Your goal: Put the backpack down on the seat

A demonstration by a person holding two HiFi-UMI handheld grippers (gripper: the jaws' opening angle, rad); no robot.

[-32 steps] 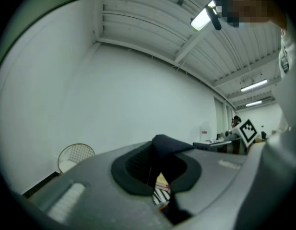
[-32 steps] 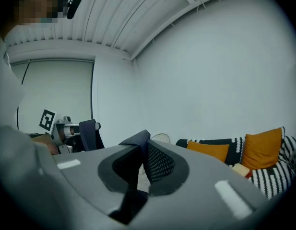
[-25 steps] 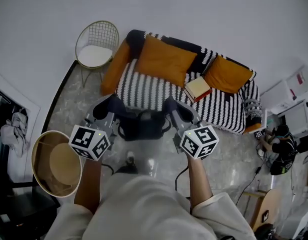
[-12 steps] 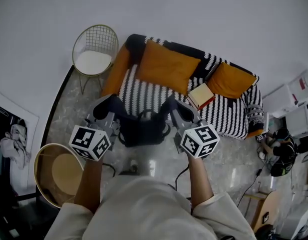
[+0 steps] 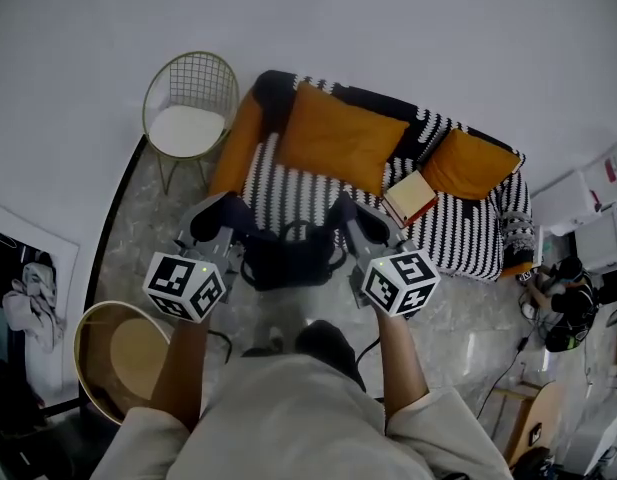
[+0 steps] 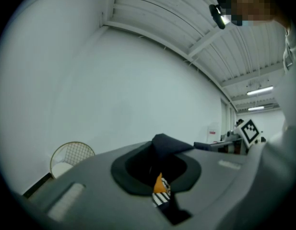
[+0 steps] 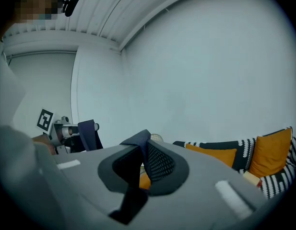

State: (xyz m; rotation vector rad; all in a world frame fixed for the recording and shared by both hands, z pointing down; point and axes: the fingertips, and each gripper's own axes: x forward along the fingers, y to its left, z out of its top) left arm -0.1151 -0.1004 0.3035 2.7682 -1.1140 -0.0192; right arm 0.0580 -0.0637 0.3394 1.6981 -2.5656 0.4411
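A dark backpack (image 5: 288, 256) hangs between my two grippers, just before the front edge of a sofa (image 5: 458, 233) with a black-and-white striped cover. My left gripper (image 5: 223, 233) is shut on a dark strap (image 6: 165, 144) at the bag's left side. My right gripper (image 5: 350, 226) is shut on a strap with mesh padding (image 7: 155, 161) at the right side. The striped seat (image 5: 288, 183) lies right behind the bag. In each gripper view the strap fills the gap between the jaws.
Two orange cushions (image 5: 338, 138) (image 5: 468, 163) lean on the sofa's back, and an orange throw (image 5: 238, 138) hangs over its left arm. A book (image 5: 410, 196) lies on the seat's right half. A gold wire chair (image 5: 191, 108) stands left; a round wooden table (image 5: 123, 353) is near left.
I have moved forward with the backpack, so it now hangs closer to the sofa's front edge. Both grippers have kept their hold on the straps.
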